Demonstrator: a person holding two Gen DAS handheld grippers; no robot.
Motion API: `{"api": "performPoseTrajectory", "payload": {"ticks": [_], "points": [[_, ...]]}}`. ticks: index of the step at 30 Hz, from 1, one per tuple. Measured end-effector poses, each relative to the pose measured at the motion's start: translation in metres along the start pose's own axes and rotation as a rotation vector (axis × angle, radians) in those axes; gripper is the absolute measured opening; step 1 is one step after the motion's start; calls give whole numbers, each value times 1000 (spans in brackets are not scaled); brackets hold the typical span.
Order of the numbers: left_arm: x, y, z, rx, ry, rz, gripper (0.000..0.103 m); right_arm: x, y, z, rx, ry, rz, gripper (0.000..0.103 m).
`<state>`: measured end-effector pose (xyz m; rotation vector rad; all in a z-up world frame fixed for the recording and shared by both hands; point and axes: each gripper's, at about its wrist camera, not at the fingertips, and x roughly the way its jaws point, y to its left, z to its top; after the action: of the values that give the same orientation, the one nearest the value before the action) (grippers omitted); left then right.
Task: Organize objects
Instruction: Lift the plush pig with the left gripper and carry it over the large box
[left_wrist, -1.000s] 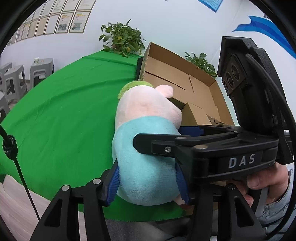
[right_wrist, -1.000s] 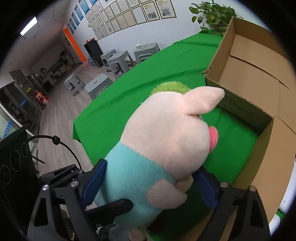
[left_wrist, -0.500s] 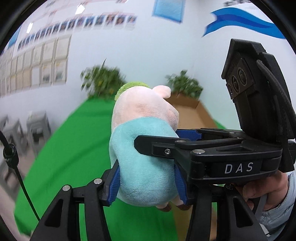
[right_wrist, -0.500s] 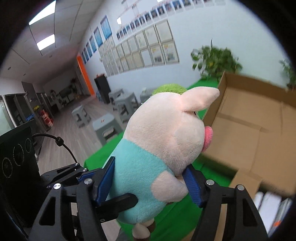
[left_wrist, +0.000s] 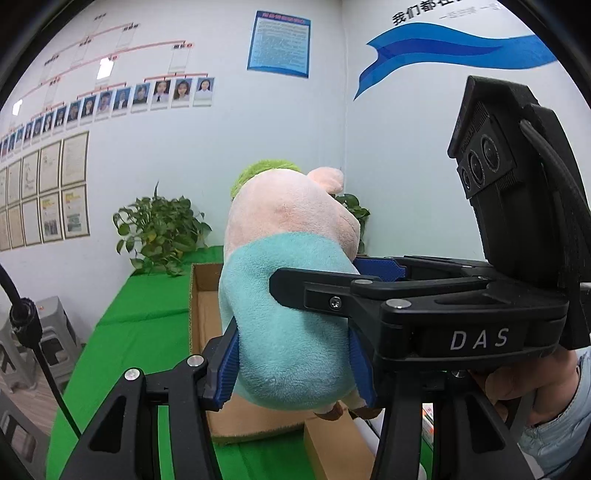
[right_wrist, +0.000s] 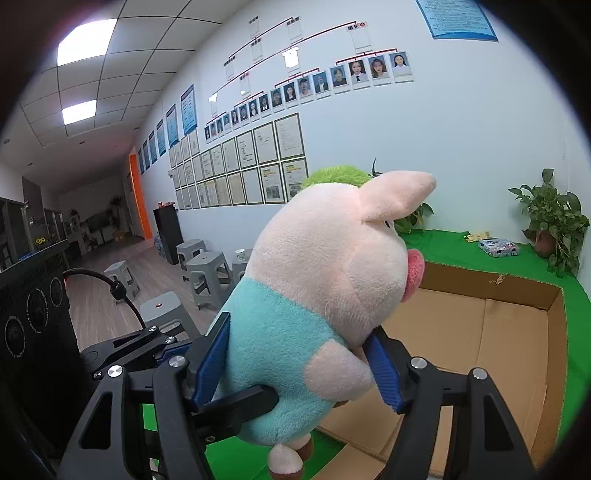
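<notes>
While left hides it, right shows box (right_wrist: 517, 332) interior.

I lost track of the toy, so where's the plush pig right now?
The plush pig is up in the air, clamped by both the left claw and the right claw, with the open cardboard box below and to its right in the right wrist view.
</notes>
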<state>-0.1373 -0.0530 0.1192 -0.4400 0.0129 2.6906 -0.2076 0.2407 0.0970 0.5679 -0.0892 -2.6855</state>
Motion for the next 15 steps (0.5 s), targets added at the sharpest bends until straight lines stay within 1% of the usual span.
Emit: {"api": "performPoseTrajectory", "payload": {"ticks": [1, 2, 3, 6, 8, 10, 13, 15], "points": [[23, 8, 8, -6, 9, 0, 49, 6, 1, 1, 2, 4, -1, 68], [34, 13, 10, -13, 16, -1, 49, 15, 4, 4, 5, 10, -2, 68], [50, 23, 13, -21, 26, -3, 49, 14, -1, 1, 6, 16, -3, 68], [90, 45, 12, -45, 63, 3, 49, 42, 0, 1, 14, 39, 3, 68], [115, 64, 4, -63, 96, 7, 49, 57, -7, -7, 27, 66, 12, 68], [133, 75, -6, -83, 130, 13, 49, 72, -10, -17, 34, 95, 22, 68], [163, 92, -25, -131, 191, 18, 49, 105, -22, -35, 58, 150, 57, 67], [183, 105, -35, -158, 227, 14, 49, 120, -25, -43, 66, 177, 59, 66]]}}
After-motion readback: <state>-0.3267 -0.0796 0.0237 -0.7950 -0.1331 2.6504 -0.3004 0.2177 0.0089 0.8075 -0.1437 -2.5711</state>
